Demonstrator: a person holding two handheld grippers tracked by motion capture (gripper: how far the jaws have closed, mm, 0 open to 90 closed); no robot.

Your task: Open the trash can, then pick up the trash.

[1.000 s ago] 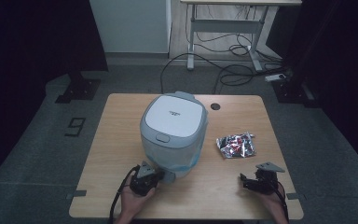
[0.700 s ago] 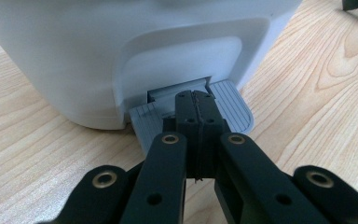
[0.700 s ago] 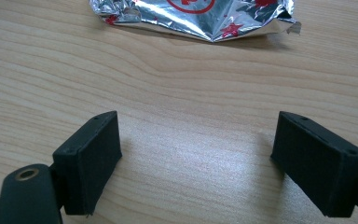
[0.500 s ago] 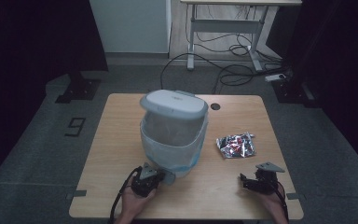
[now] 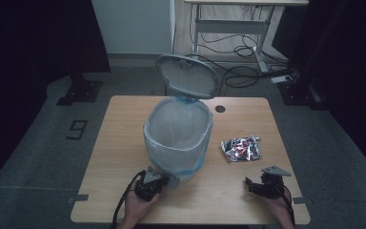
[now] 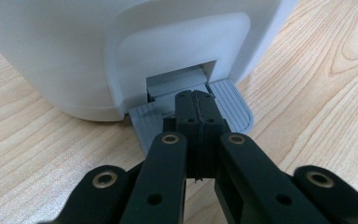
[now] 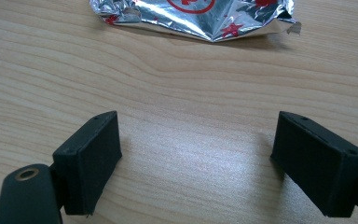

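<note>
Left gripper (image 6: pixel 196 100), jaws pressed together, tips on the bin's (image 5: pixel 177 138) grey pedal (image 6: pixel 230 103), lid (image 5: pixel 187 75) raised; right gripper (image 7: pixel 196 158) gapes wide, holding nothing, near the foil wrapper (image 5: pixel 240 148)

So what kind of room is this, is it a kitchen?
Probably not a kitchen; more likely a lab or workshop. A lone wooden table holds a pedal bin, loose cables lie under a desk frame behind, and dark curtains hang around.
</note>
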